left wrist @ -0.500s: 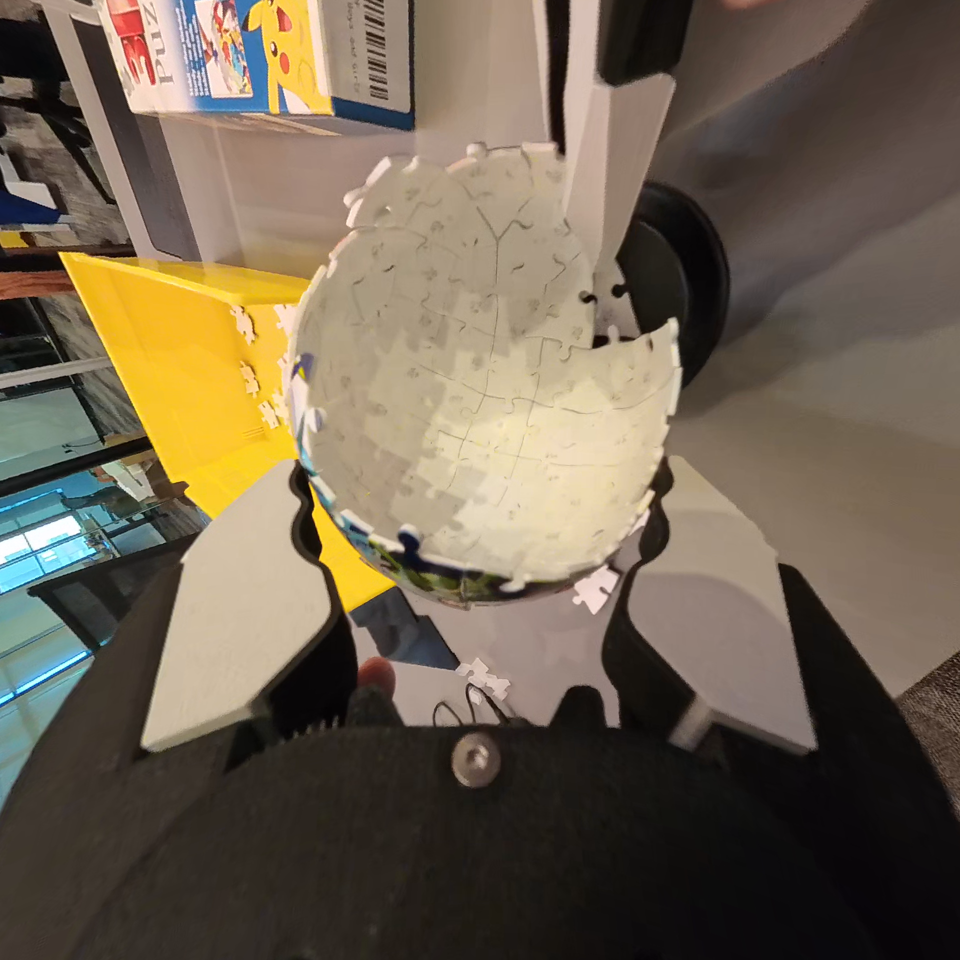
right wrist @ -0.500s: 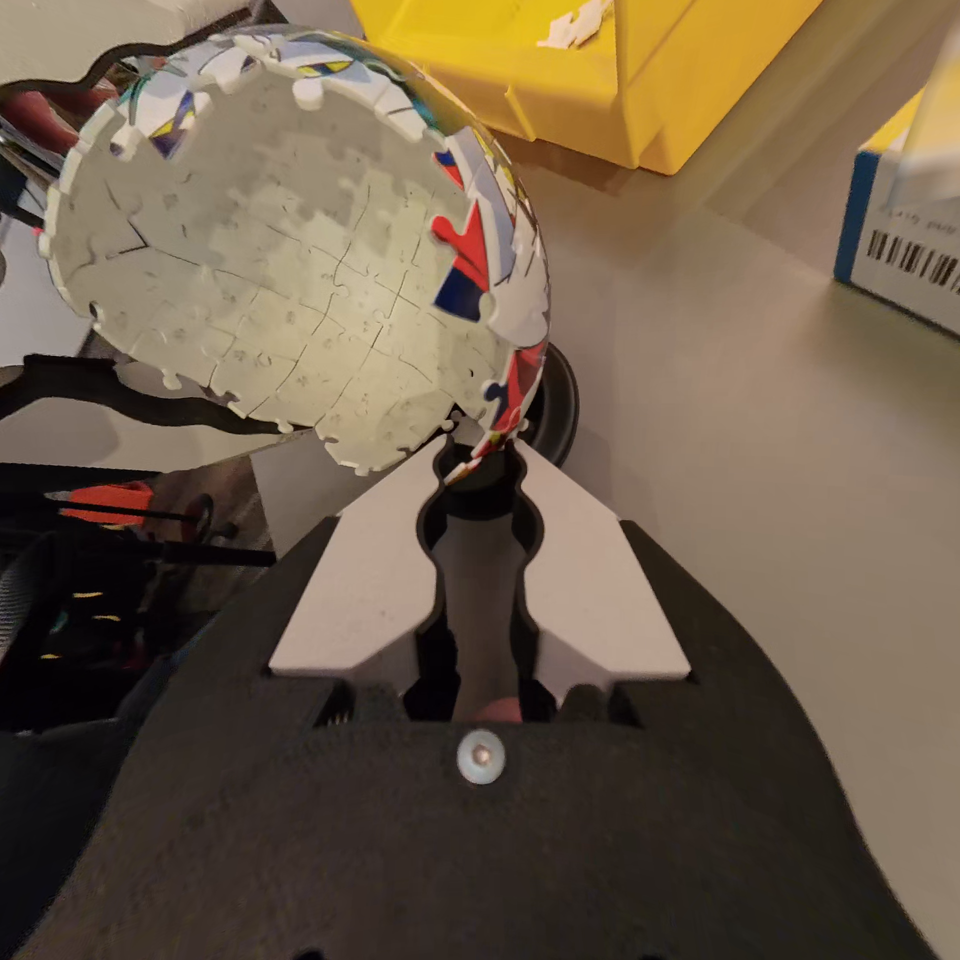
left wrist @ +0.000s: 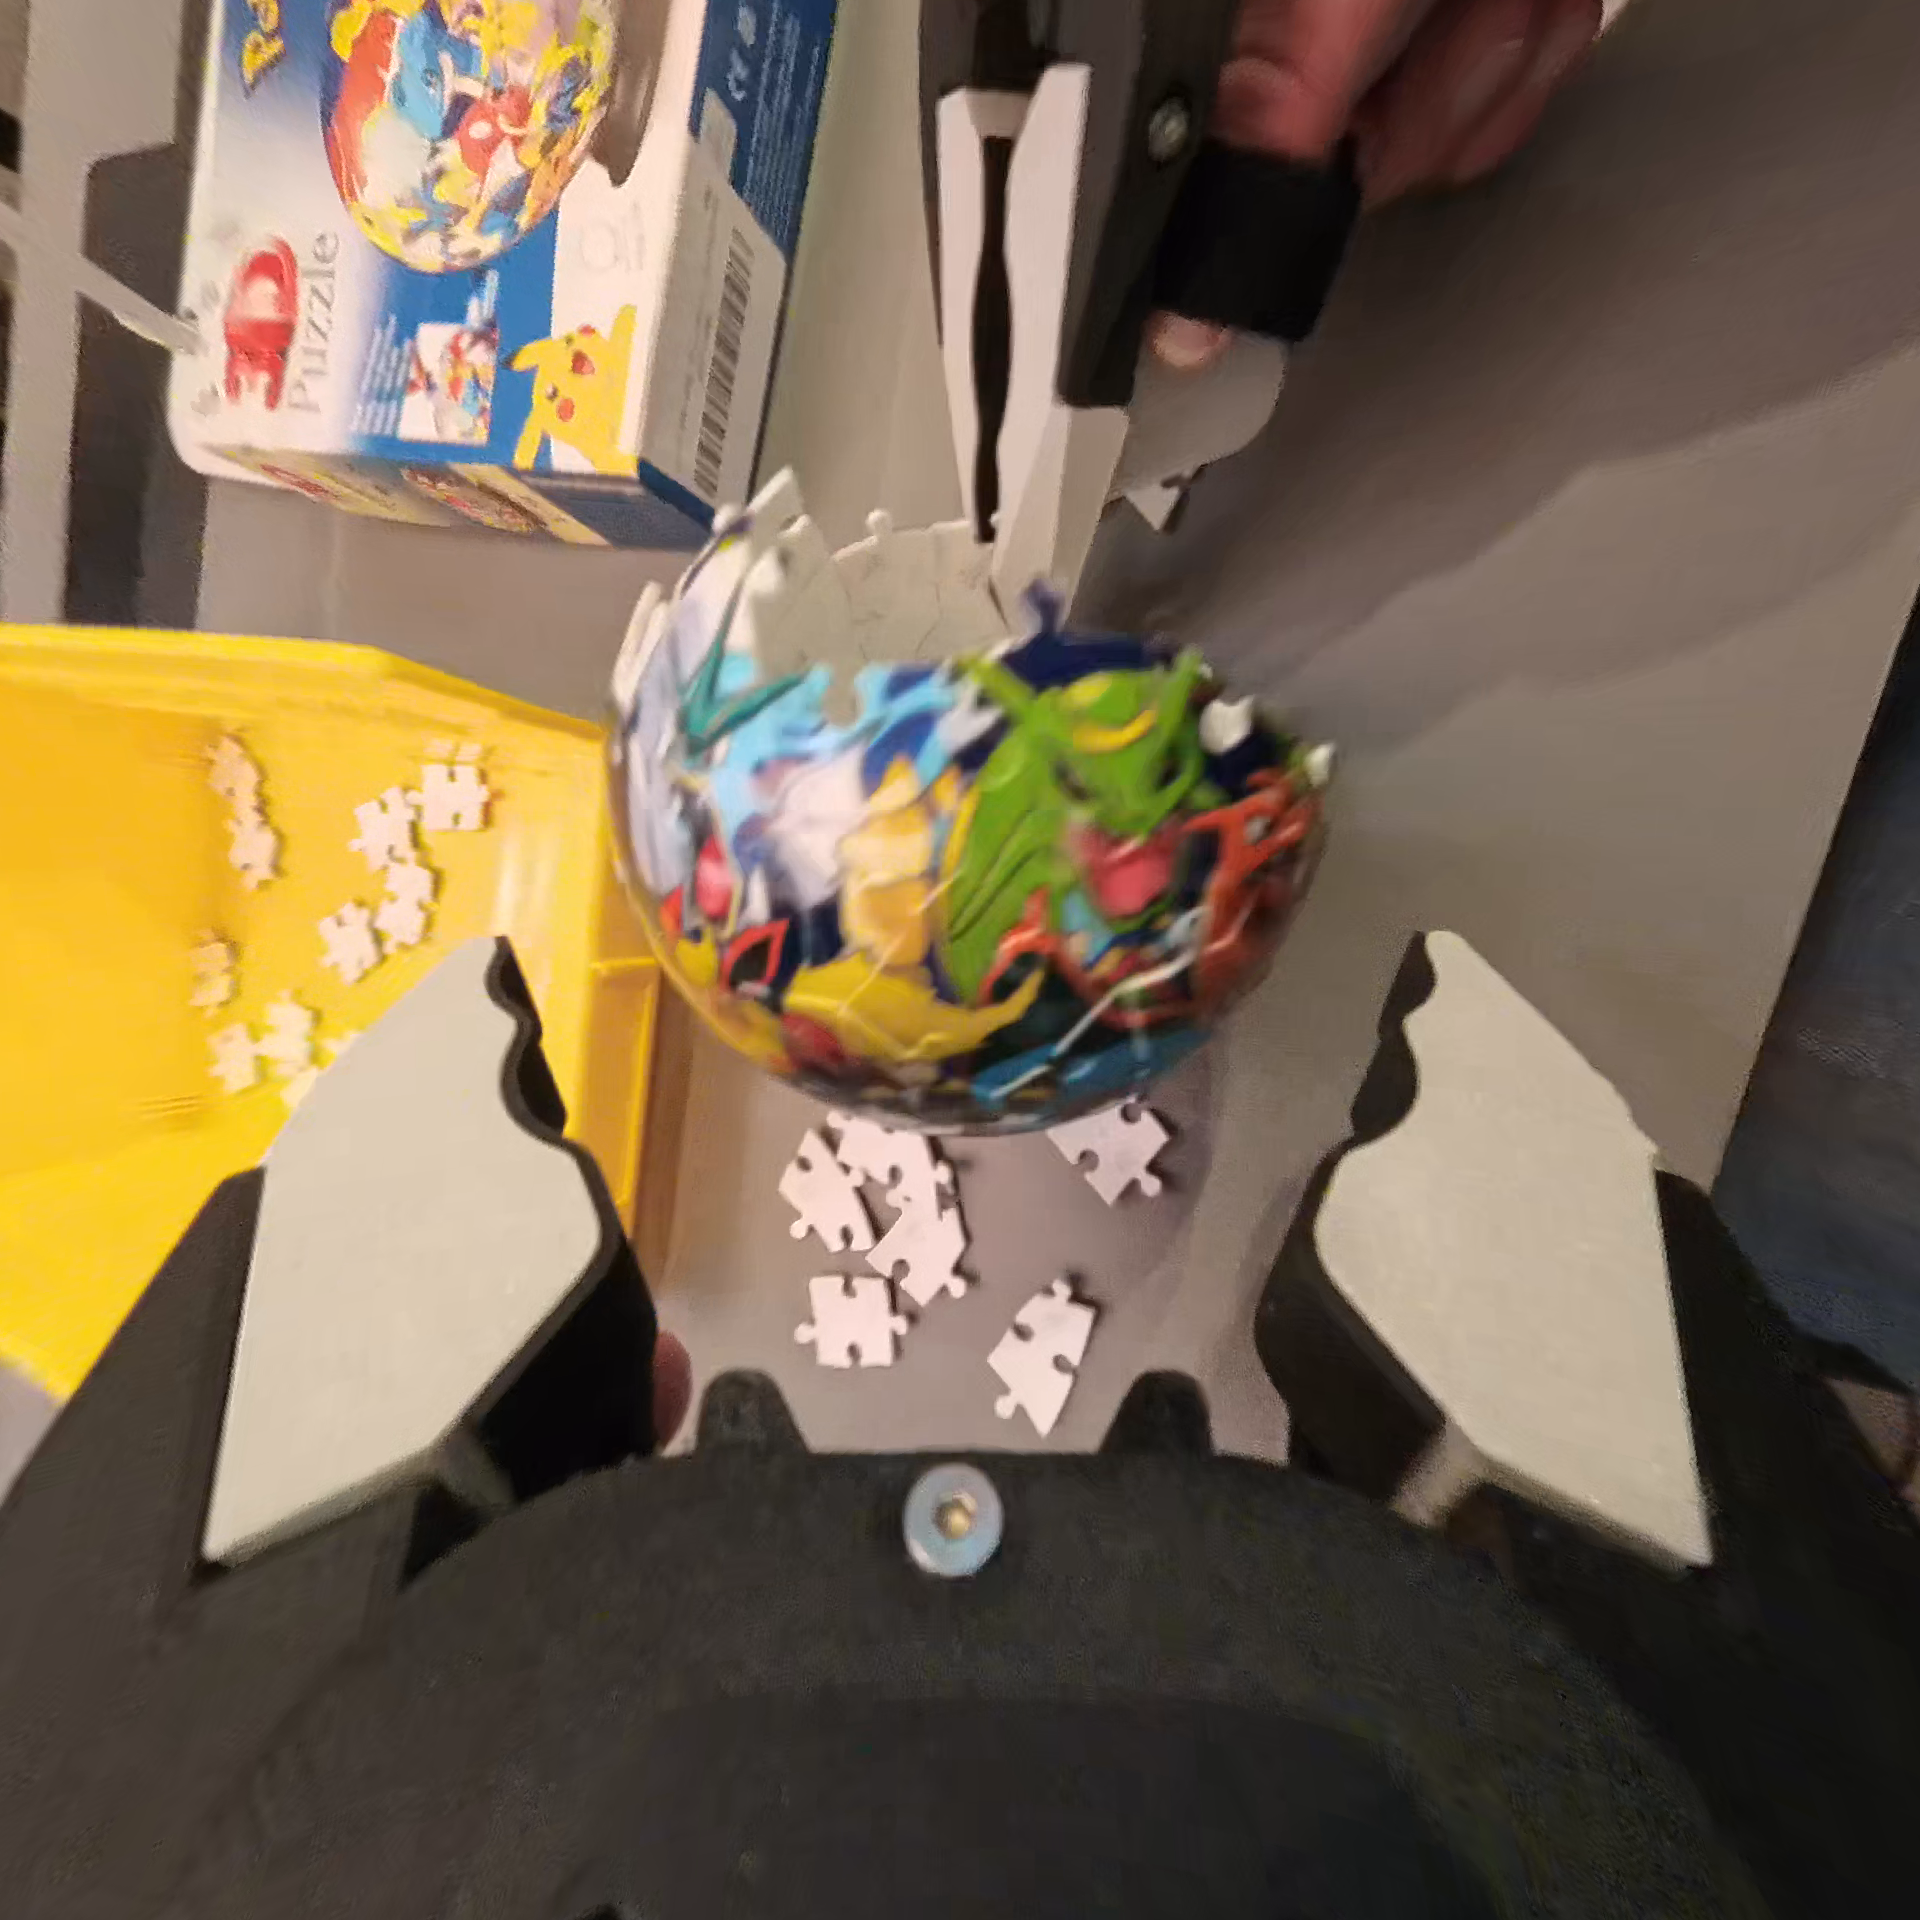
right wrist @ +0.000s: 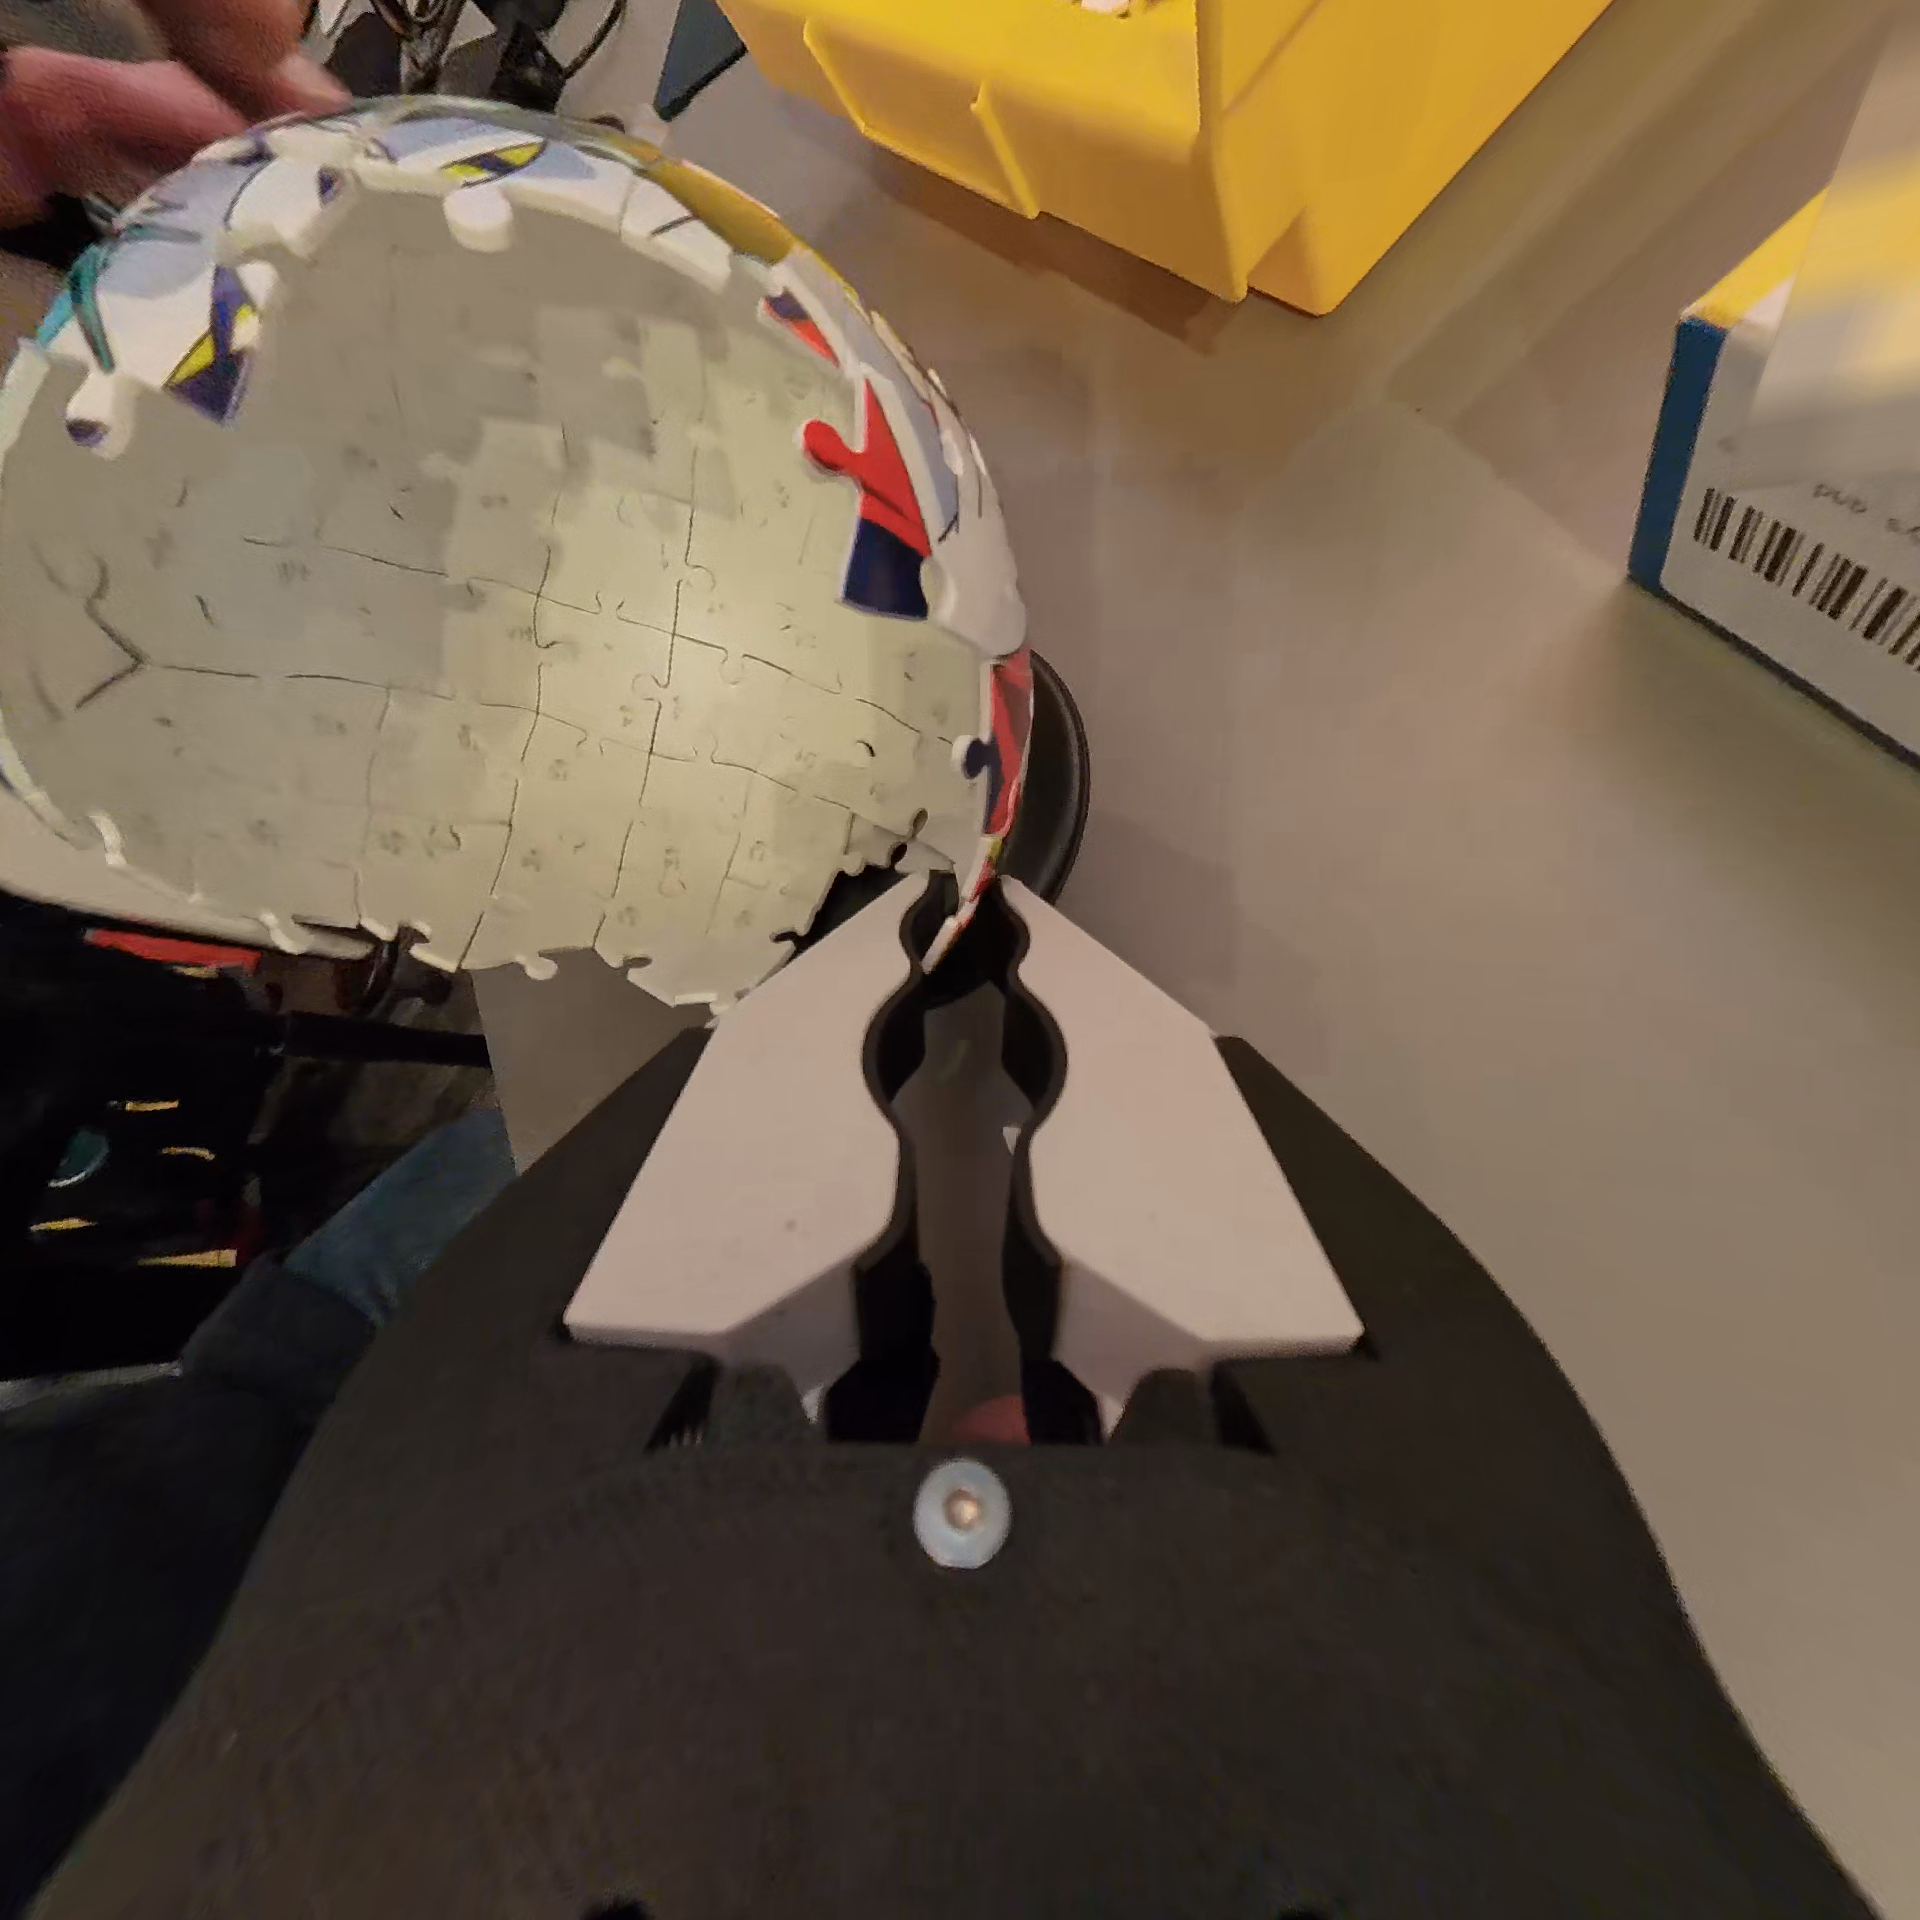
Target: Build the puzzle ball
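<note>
A half-built puzzle ball (left wrist: 966, 862), a hollow shell printed with bright cartoon figures on the outside and plain pale grey inside, hangs above a light grey table (left wrist: 1507, 675). The right hand-held gripper (right wrist: 961, 909) has its two white fingers nearly together, pinching the jagged rim of the shell; in the right wrist view the open bowl of the puzzle ball (right wrist: 499, 623) faces the camera, with a black round stand (right wrist: 1055, 769) just behind it.

The left hand-held gripper (left wrist: 961, 966) has its fingers spread wide and grips nothing; the ball sits between and beyond its fingertips, not touching them. This view is motion-blurred.

Under the ball, several loose white puzzle pieces (left wrist: 894, 1216) lie face down on the table. To the left is a yellow bin (left wrist: 94, 790) with more loose pieces (left wrist: 384, 831) inside. Beyond it lies the puzzle box (left wrist: 468, 260), blue and white with cartoon pictures. A person's hand (left wrist: 1413, 94) holds the right tool at the top of the left wrist view.
</note>
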### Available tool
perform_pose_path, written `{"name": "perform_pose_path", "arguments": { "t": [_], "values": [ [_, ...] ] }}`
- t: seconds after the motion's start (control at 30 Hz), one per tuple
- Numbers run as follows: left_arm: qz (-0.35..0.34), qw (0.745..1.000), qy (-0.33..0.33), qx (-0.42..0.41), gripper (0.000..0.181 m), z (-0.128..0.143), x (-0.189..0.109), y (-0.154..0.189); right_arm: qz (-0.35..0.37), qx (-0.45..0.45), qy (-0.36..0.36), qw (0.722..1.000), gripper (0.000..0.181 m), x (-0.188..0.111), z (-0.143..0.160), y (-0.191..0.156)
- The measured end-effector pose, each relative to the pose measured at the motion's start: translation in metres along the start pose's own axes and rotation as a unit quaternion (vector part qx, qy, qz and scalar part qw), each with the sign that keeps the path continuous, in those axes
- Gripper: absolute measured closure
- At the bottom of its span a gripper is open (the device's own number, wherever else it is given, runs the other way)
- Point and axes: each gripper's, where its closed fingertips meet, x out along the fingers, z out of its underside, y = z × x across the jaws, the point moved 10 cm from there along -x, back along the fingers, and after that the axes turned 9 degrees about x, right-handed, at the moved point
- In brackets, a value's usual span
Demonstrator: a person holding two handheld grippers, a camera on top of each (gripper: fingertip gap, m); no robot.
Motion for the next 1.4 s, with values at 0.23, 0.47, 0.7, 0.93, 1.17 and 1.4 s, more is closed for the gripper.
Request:
{"name": "perform_pose_path", "arguments": {
  "t": [0.23,0.47,0.7,0.93,1.17,1.4],
  "values": [
    [0.072,0.989,0.121,-0.04,0.035,0.021,0.026,-0.009,-0.016,-0.011,-0.025,1.0,0.177,0.004,-0.008,0.004],
    [0.063,0.98,0.178,-0.058,0.041,0.025,0.034,-0.005,-0.039,-0.008,-0.038,0.998,0.177,0.007,-0.011,0.008],
    [0.056,0.982,0.175,-0.049,0.043,0.023,0.031,-0.002,-0.052,-0.009,-0.044,0.998,0.176,0.008,-0.01,0.007],
    [0.055,0.984,0.163,-0.042,0.044,0.021,0.028,-0.002,-0.055,-0.012,-0.041,0.998,0.171,0.006,-0.011,0.005],
    [0.051,0.988,0.141,-0.04,0.044,0.02,0.024,-0.003,-0.058,-0.014,-0.041,0.997,0.168,0.003,-0.011,0.005],
    [0.041,0.994,0.095,-0.027,0.044,0.016,0.017,-0.003,-0.041,-0.047,-0.049,0.997,0.166,-0.004,-0.011,0.002]
  ]
}}
